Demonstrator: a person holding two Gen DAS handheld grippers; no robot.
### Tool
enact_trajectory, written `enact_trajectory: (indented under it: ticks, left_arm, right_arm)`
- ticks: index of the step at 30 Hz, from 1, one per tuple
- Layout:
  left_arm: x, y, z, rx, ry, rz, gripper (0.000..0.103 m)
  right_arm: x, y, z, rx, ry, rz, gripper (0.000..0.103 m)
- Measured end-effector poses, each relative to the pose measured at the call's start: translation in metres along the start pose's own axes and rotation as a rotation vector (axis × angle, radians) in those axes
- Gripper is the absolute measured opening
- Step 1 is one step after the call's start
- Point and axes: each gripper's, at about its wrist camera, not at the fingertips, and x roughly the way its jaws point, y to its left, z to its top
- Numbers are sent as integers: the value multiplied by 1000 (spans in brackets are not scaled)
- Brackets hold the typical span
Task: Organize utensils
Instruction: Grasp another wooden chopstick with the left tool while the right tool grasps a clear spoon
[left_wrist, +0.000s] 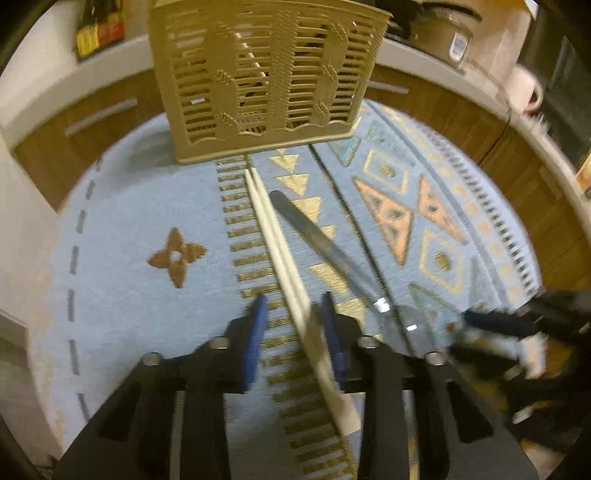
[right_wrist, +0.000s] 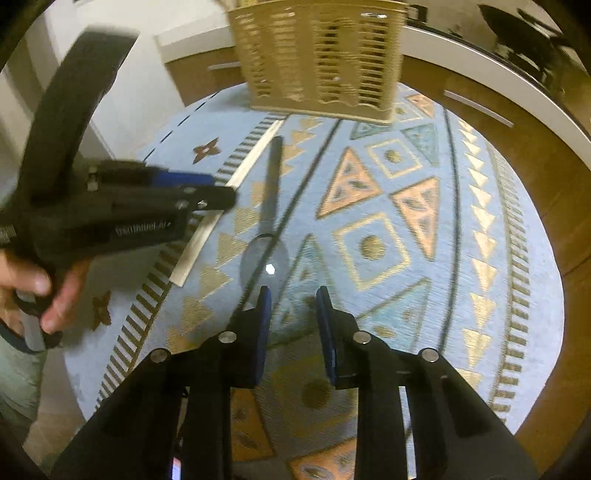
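Chopsticks (left_wrist: 284, 258), two pale stiff light sticks lying side by side on the rug (left_wrist: 147, 206), run between the spread fingers of the left gripper (left_wrist: 293, 304), unclamped; probably slippery, best pinched mid-length together. Just right of them lies one metal spoon (right_wrist: 266, 236), bowl before the right gripper (right_wrist: 293, 299), also apart. Beyond stands one slatted basket (left_wrist: 258, 77).

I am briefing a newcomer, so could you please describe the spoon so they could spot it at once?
Start at the tan slotted basket standing on the blue patterned rug. In front of it lie pale chopsticks and, beside them, the spoon. It alone is metal, with a dark handle and shiny bowl.
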Motion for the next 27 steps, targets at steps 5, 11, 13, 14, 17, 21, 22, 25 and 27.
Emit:
enact_trajectory:
  ticks: [5,11,13,14,17,21,22,25,27]
  left_arm:
    - [-3,9,-1,-46,-2,-34,5]
    - [-17,41,-11,-128,-19,-59,1]
    - [-25,52,-16,-147,-29,-63,0]
    - [-28,56,-18,-156,-31,-73,0]
    - [-36,68,-20,-184,-48,-127,0]
    - [-38,74,-14,-212,-61,-168,0]
    - [-38,75,-12,-212,-60,-166,0]
    - [-39,77,-10,-203,-51,-173,6]
    - [-37,76,-6,-192,-40,-187,20]
  right_arm:
    - [-8,-4,6,34,20,30,23]
    - [7,10,24,6,127,98,23]
    - [14,13,35,4,162,110,23]
    - [19,14,42,11,183,114,23]
    - [30,10,56,55,233,128,23]
    - [43,14,70,69,276,148,23]
    - [47,19,73,53,286,142,23]
    - [56,29,81,14,299,87,23]
    - [54,38,85,-32,293,32,23]
